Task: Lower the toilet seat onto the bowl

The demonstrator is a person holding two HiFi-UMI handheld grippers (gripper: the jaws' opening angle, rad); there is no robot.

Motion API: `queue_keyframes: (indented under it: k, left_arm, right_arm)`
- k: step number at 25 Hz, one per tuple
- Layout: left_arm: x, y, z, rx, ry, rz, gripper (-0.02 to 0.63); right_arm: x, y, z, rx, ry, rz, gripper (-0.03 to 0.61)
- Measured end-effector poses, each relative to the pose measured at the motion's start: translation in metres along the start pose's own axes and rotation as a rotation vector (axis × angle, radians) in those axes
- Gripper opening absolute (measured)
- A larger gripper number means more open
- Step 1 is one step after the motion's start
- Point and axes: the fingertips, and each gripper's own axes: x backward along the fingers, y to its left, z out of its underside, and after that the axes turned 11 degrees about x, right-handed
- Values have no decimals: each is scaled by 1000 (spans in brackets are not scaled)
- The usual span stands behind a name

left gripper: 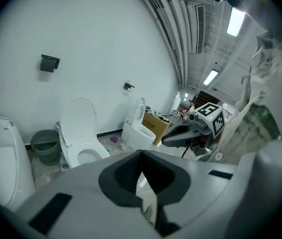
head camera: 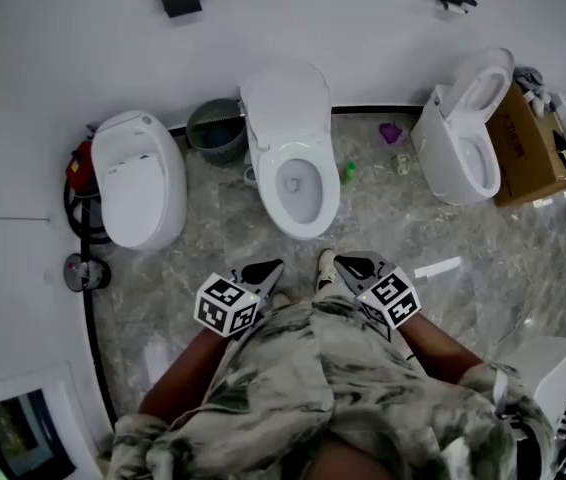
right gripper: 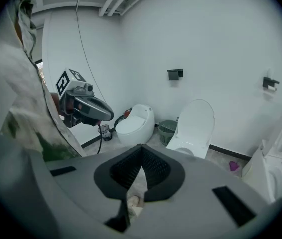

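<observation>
Here, left gripper: jaws closed, empty, confirmed only in its own view. Middle toilet, well ahead: lid upright, seat apparently flat on the bowl. Right gripper: jaws closed, empty.

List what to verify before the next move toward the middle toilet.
1. Left hand-held gripper empty, jaws shut: ok.
2. Right hand-held gripper empty, jaws shut: ok.
3. Middle toilet has its lid raised against the wall: ok.
4. Seat up with the lid or already on the bowl: cannot tell.
5. Grippers at the toilet: not ok; both are close to the person's body, apart from it.
</observation>
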Motion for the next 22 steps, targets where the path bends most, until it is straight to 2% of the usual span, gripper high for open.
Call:
queue_keyframes:
  k: [8, 22]
  left_arm:
    - [13, -6, -4, 3, -26, 0, 23]
    - [28, 1, 7, 26, -47, -17, 23]
  right_arm:
    - [12, 7, -8, 33, -12, 9, 23]
    - [8, 17, -11, 30, -29, 18, 21]
